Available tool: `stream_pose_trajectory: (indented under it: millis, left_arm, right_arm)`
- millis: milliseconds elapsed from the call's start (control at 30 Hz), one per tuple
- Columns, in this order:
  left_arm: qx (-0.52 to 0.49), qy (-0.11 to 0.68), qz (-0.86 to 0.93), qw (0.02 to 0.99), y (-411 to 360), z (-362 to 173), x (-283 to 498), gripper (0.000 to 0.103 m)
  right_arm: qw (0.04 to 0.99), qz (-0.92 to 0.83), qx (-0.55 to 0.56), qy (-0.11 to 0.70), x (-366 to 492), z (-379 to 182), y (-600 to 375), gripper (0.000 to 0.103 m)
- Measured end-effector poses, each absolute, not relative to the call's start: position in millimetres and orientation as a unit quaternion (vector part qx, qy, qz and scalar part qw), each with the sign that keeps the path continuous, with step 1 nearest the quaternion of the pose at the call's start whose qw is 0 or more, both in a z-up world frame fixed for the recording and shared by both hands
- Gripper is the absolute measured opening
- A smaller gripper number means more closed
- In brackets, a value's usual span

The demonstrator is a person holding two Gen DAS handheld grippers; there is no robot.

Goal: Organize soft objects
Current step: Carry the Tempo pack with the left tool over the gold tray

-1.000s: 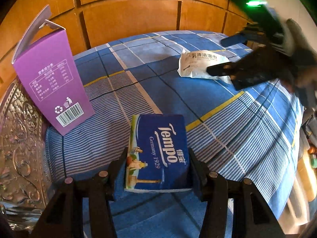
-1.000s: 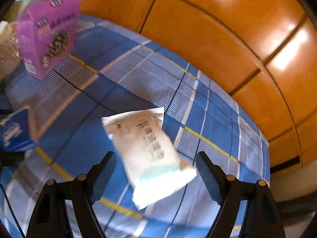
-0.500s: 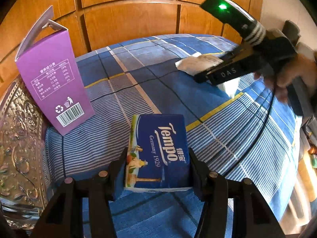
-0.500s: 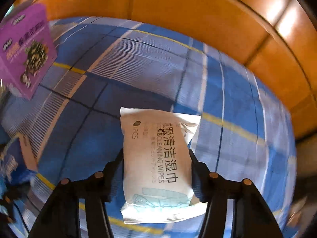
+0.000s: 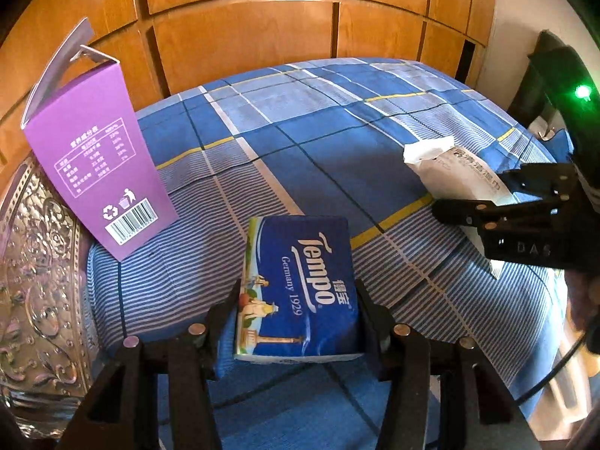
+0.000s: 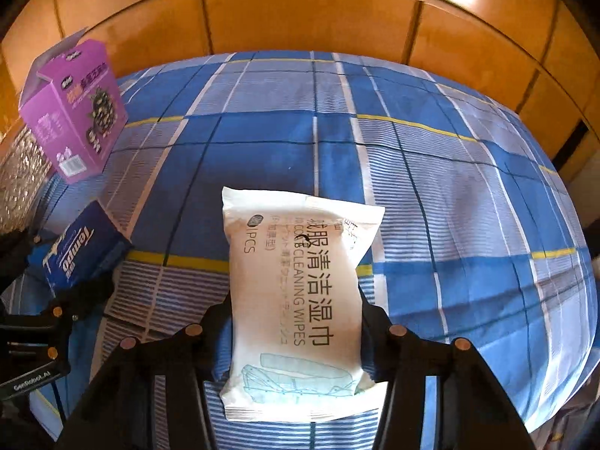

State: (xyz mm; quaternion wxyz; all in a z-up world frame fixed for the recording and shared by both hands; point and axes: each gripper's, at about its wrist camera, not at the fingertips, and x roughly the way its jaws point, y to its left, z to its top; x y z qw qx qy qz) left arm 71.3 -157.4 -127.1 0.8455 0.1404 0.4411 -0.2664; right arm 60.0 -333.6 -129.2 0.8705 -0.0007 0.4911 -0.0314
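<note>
The left gripper (image 5: 296,303) clamped the soft blue Tempo tissue pack (image 5: 300,285) at 6 o'clock, while the right gripper (image 6: 296,318) pinched the light, squashy white wet-wipes pouch (image 6: 296,300) by its sides.

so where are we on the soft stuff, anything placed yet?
Nothing looks placed yet. In hand: the left gripper is shut on the tissue pack and the right gripper is shut on the wipes, both over the blue plaid cloth. The purple box stands untouched at the left. Left to do: set both packs down; no destination is evident.
</note>
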Motion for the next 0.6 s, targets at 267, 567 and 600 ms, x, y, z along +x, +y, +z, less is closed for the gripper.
stream_pose_trajectory:
  millis: [267, 567, 600]
  left_arm:
    - [0.132, 0.463, -0.269, 0.834, -171.2, -112.1, 84.7, 0.052]
    - [0.128, 0.446, -0.291, 0.837, -214.8, -54.0, 130.3, 0.052]
    - [0.126, 0.444, -0.288, 0.839, -217.9, -46.7, 138.7, 0.052]
  right_arm:
    - [0.898, -0.056, 0.003, 0.437, 51.4, -136.8, -328.1, 0.053]
    - [0.907, -0.062, 0.017, 0.416, 46.6, -138.1, -329.0, 0.053]
    - [0.907, -0.063, 0.018, 0.415, 46.5, -138.3, -328.9, 0.053]
